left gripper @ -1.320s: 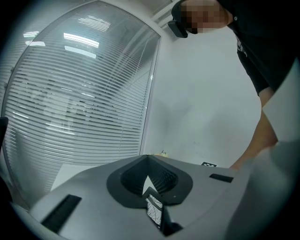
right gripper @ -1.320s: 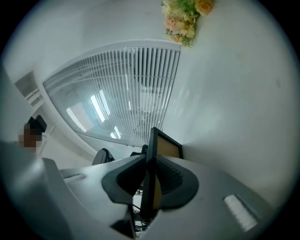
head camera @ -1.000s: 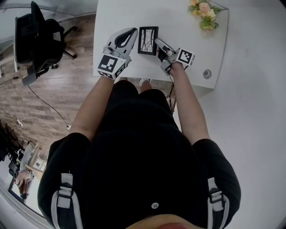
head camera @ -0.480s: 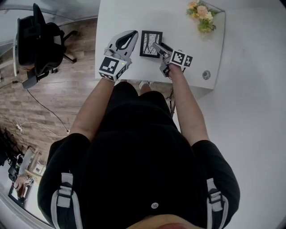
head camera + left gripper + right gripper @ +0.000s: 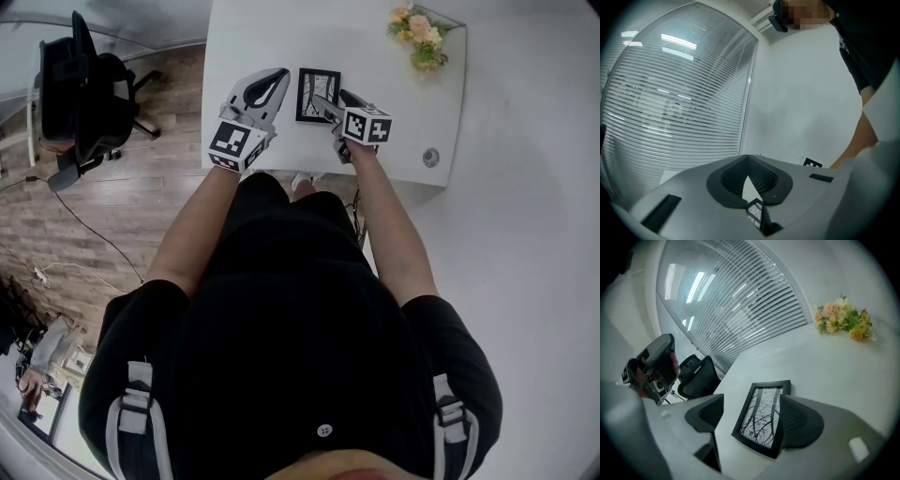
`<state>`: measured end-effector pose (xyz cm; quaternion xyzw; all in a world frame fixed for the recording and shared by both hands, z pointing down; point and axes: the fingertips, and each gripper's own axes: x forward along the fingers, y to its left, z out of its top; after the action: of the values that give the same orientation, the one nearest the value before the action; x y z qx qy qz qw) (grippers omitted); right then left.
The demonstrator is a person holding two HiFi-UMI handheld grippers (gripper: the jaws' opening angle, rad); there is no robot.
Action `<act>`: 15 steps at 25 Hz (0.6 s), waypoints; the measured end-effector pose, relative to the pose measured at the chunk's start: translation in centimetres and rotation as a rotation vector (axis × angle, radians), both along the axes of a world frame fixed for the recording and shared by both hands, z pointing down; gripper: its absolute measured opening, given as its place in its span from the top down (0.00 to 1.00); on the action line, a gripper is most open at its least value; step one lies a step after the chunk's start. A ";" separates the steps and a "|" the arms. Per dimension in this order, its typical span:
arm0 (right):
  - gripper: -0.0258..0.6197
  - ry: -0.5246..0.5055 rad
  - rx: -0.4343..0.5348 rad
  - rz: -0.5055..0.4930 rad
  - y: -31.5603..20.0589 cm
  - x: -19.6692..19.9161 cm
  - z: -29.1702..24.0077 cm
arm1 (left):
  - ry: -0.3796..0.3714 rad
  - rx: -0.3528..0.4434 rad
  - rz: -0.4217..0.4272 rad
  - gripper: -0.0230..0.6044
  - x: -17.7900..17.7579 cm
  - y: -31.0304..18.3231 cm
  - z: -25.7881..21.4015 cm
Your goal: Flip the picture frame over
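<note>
Releasing is judged to be the step in hand: the picture frame [image 5: 761, 423] lies on the white tabletop [image 5: 375, 56] near its near edge, picture side up, and the jaws of the right gripper [image 5: 753, 397] have just been opening and now stand wide. The frame lies between them with no grip on it. The left jaw is clear of the frame's left edge. The right jaw stands close against the frame's right edge, and the right gripper view does not settle whether that pad touches it. The left gripper [image 5: 279, 73] rests just to the left of the frame, its jaws drawn together at the tips with nothing between them, and it takes no part in the contact. A bunch of flowers [image 5: 424, 33] lies well apart at the far right of the tabletop and poses no obstruction. With the printed face upward, the turn-over appears complete. The next move calls for drawing the right gripper back toward the near edge, keeping the jaws wide and lifting slightly so that the right jaw does not drag or tip the frame.
</note>
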<state>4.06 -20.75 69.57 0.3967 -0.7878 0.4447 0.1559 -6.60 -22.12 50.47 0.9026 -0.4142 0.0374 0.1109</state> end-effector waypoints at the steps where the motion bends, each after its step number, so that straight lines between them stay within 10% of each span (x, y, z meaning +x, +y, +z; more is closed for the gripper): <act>1: 0.38 -0.001 0.013 -0.005 -0.1 -0.1 -0.6 | -0.001 -0.001 0.001 0.96 0.0 0.1 -0.1; 15: 0.43 0.007 0.351 -0.088 -0.4 -0.4 -14.1 | -0.053 -0.003 0.076 0.96 1.7 1.9 -3.4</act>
<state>3.68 -21.14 55.50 0.3846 -0.8692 0.2918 0.1065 -4.91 -20.21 47.11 0.9162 -0.3823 0.0660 0.1000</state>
